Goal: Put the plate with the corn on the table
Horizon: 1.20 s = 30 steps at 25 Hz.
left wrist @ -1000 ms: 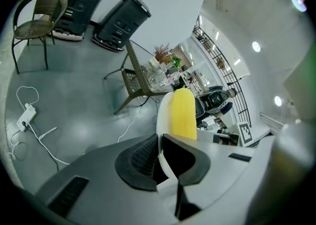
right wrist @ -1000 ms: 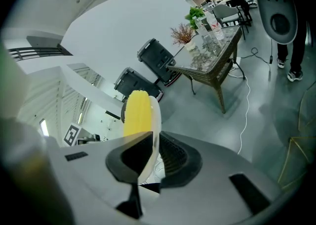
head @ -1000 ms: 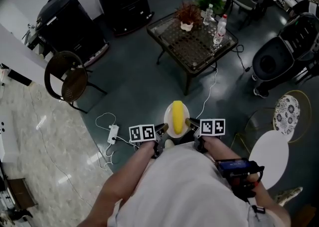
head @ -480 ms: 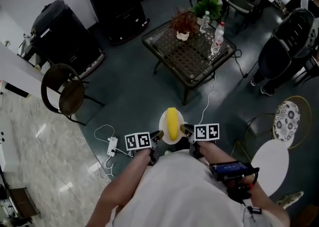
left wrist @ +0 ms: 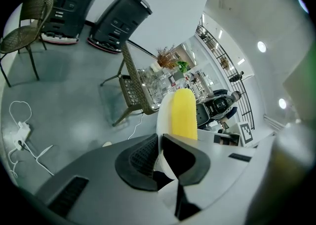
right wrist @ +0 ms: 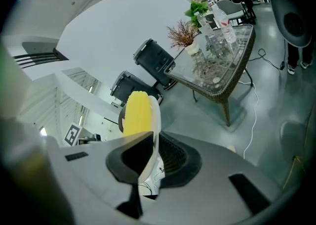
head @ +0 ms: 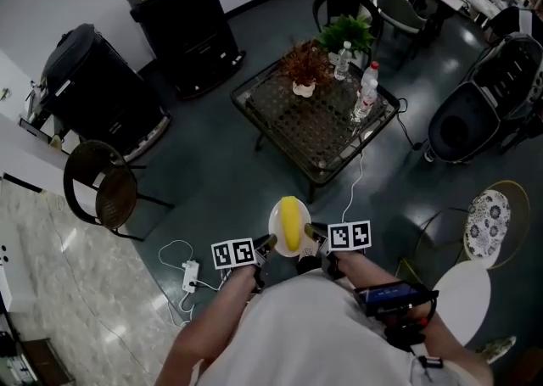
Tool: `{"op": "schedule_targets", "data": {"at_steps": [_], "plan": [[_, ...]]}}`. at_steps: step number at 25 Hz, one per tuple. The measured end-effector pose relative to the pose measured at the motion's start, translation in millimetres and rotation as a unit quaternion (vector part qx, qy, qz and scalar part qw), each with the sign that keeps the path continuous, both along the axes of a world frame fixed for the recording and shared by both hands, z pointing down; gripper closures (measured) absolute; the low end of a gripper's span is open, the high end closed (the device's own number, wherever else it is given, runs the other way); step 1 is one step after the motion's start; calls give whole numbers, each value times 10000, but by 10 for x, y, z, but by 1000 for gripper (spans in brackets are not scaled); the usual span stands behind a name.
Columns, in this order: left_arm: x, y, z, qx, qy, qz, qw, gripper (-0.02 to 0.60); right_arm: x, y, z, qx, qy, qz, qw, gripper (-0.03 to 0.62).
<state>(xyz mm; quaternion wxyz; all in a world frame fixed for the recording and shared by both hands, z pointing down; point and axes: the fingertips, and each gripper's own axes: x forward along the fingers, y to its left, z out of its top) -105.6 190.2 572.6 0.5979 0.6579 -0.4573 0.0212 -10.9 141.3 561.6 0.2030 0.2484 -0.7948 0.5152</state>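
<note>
While I carry the plate [head: 277,221], no writing around me is large enough to read. At 9 o'clock a pale marbled floor [head: 51,248] meets the dark floor [head: 229,181] along a slanted edge. A wicker chair [head: 102,193] stands at 10 o'clock, with two black bins [head: 182,24] beyond it near the wall. A white power strip [head: 190,275] and its looped cord lie on the floor at 8 o'clock, just beside my left forearm.

My left gripper [left wrist: 159,145] is clamped on the plate's left rim. Its cube shows only a black-and-white square marker, no letters. The white plate hangs in the air in front of my chest, and the corn [head: 291,223] lies lengthwise on it, pointing to 12 o'clock. My right gripper [right wrist: 155,142] pinches the opposite rim and carries a similar marker cube.

The table [head: 318,134] stands at 12 o'clock, well apart from the plate. Its near corner is turned toward me, with bare dark floor between us. The near half of the glass top is free. A reddish plant [head: 301,66], a green plant [head: 346,32] and two bottles [head: 366,87] crowd the far and right edges, and the bottle labels are too small to read. A white cable [head: 352,185] trails from under the near corner toward my right. At 3 o'clock a patterned stool [head: 486,215] and a round white top [head: 462,299] stand near my right elbow.
</note>
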Motion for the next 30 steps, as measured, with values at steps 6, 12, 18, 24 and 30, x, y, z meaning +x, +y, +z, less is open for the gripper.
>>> {"op": "schedule_targets", "data": {"at_steps": [6,12,18,24,30], "plan": [[23,-529,0,-80,-40,19,10000,546,19,-534,13,-50,-22,3,10000,549],[141,-1043,73,-132,-42,21,9999,546,140,-1045,86,-92,-56,52,9999,549],[303,-1491,98,-98,-23,49,9999,545,307,-1486,87,-26,-80,79,9999,549],[352,-1729,105,-131,-67,100,9998,545,365,-1714,109,-81,-129,152,9998,549],[314,-1855,98,-196,-71,88,9997,545,328,-1840,101,-162,-165,165,9996,549]]}}
